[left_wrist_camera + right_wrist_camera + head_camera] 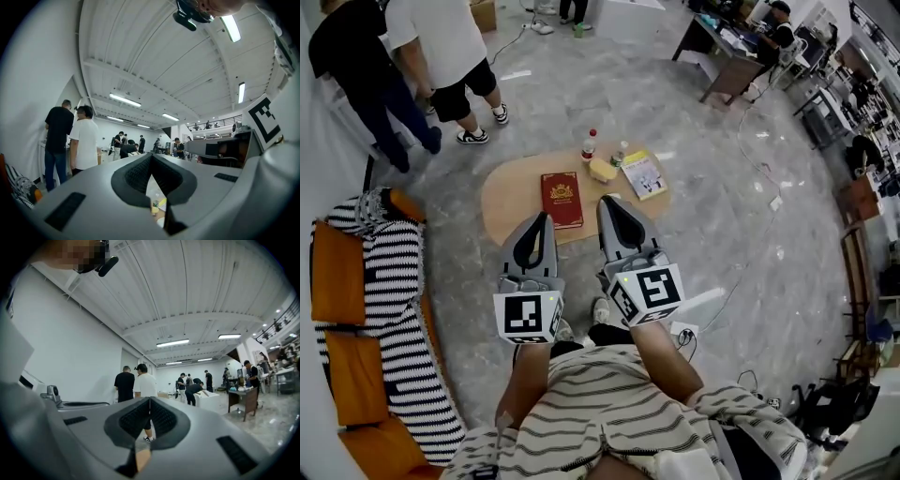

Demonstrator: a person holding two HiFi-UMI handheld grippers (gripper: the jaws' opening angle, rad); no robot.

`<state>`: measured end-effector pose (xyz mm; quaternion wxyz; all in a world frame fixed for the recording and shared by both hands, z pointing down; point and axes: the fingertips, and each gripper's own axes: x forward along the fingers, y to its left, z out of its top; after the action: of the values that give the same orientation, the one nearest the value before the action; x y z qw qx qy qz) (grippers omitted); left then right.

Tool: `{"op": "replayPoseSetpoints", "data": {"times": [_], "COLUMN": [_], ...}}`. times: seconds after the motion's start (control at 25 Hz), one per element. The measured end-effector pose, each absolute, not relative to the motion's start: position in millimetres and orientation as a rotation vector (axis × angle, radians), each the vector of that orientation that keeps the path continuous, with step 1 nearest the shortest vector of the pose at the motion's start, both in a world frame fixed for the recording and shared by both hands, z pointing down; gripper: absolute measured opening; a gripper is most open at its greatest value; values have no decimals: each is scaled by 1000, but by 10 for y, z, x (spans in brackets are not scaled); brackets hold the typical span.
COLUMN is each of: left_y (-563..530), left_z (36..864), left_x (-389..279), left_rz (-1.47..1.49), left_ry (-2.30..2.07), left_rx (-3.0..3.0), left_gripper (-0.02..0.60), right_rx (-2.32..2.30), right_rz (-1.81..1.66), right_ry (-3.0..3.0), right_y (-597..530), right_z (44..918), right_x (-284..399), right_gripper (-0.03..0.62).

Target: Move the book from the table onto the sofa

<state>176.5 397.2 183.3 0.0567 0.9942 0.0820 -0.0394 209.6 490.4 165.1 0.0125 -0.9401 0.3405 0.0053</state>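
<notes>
1. The left gripper (541, 219) has its jaws pressed together with nothing between them; in its own view the dark pads (136, 176) meet along a closed seam.
2. The right gripper (610, 202) is likewise closed and empty, its pads (161, 418) meeting edge to edge.
3. Both grippers point level and side by side, away from the person, with their tips over the near edge of the oval wooden table (504, 199).
4. The red book (562, 199) lies flat on the table, just ahead of the left gripper's tip and between the two tips. Its near left corner is beside that tip, but contact cannot be judged.
5. Just beyond the right gripper's tip lies a second, pale-covered book (644, 174), with a yellow object (602, 170) beside it.
6. Further ahead of both tips, at the table's far edge, stands a red-capped bottle (589, 145).
7. The sofa (337, 281), orange with a black-and-white striped throw (398, 309), sits off the left gripper's outer side, apart from the table.
8. Two people (441, 56) stand well beyond the table, ahead and to the left.
</notes>
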Motion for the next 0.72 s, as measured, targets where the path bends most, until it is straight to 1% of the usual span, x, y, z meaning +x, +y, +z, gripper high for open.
{"op": "replayPoseSetpoints", "data": {"times": [0.36,0.72], "left_y": [3795,3909], "left_z": [1984,2295], "left_x": [2262,2833], "left_rz": [-86,25], "left_ry": [244,248], "left_rx": [3010,3034], "left_gripper": [5,5], "right_rx": [-2923,-2889], "right_rz": [-44,-116], "right_ry": [1076,1083], "right_y": [4746,4816], "right_z": [1870,2170], "right_x": [2546,3131], "right_gripper": [14,14]}}
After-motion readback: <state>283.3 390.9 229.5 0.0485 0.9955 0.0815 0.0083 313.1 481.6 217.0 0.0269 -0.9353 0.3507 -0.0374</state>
